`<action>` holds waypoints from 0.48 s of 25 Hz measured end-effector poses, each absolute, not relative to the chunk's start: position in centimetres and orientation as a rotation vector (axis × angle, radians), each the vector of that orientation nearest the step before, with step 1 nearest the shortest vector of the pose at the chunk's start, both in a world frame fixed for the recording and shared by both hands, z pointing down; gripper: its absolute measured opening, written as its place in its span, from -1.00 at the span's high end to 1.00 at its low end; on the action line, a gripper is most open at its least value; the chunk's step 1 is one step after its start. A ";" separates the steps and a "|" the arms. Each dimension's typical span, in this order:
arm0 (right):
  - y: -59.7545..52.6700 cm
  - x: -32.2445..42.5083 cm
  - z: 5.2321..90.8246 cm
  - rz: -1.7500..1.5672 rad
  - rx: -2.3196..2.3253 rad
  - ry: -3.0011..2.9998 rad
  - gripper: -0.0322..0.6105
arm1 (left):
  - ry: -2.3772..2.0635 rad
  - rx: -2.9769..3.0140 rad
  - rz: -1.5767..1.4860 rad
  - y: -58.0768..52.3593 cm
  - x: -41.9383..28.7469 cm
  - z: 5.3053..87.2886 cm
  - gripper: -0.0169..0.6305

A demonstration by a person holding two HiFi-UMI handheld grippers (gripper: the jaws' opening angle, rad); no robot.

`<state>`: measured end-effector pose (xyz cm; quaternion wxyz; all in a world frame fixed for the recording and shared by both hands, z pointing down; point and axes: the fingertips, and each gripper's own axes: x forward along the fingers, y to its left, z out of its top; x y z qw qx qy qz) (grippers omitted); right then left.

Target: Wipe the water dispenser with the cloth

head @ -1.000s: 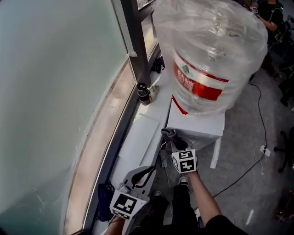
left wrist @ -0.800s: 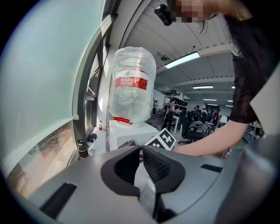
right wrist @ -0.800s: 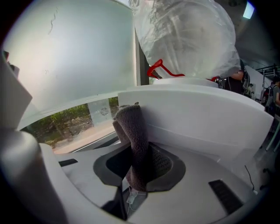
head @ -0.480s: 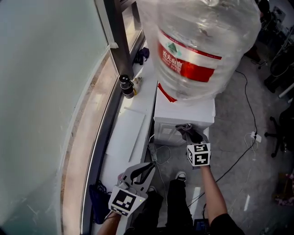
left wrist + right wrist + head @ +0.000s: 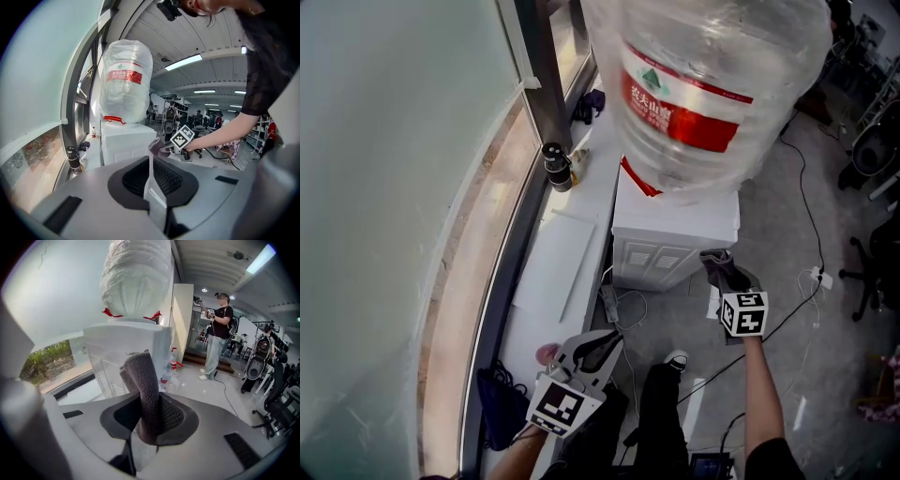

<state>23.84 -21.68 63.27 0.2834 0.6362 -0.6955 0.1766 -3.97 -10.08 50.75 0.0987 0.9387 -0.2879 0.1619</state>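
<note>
The grey cloth [image 5: 142, 380] is being pinched upright between the jaws of the right gripper [image 5: 144, 420], just off the front right corner of the white water dispenser [image 5: 675, 220], below its plastic-wrapped bottle [image 5: 703, 84]. The left gripper [image 5: 151, 161] is hanging low beside the window ledge [image 5: 567, 272], jaws pressed together on nothing. Half a second ago the cloth was at the dispenser's front top edge, and it has since come rightward and down.

The left claw [image 5: 602, 342] sits low and close to the body with its jaws pressed together on nothing, while the right claw [image 5: 724, 272], on an outstretched bare forearm [image 5: 758, 384], reaches further forward, clamped on the grey cloth [image 5: 142, 385].
</note>
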 end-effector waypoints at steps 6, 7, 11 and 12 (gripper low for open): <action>-20.0 15.7 66.9 0.468 1.507 -1.995 0.59 | -0.876 2.749 0.518 -9.8 -4.9 52.6 0.86; -20.1 14.1 67.7 0.464 1.475 -2.010 0.59 | -0.882 2.748 0.524 -9.9 -5.3 52.8 0.86; -20.8 8.6 70.4 0.468 1.403 -2.061 0.59 | -0.908 2.735 0.552 -9.8 -6.2 53.3 0.86; -21.1 7.5 70.9 0.470 1.396 -2.068 0.59 | -0.915 2.737 0.565 -9.8 -6.5 53.5 0.86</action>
